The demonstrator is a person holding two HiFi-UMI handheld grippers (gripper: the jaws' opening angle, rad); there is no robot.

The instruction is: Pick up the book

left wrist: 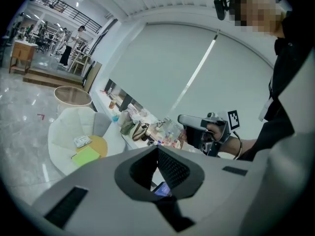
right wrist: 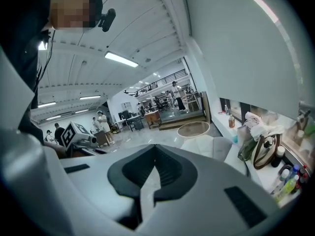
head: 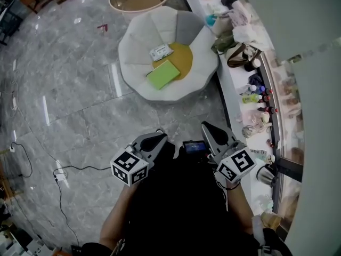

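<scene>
In white chair (head: 137,36): green book (head: 163,74), white packet (head: 161,52), yellow cushion (head: 185,58).

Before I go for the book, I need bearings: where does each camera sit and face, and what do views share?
Head view: on the head, facing steeply down at white seat and book; left gripper, right gripper, forearms show.
Left gripper view: on that gripper, facing seat and counter; shut jaws, right gripper show.
Right gripper view: on that gripper, facing the hall; shut jaws, left gripper show.
Shared: book, in head and left gripper views.
</scene>
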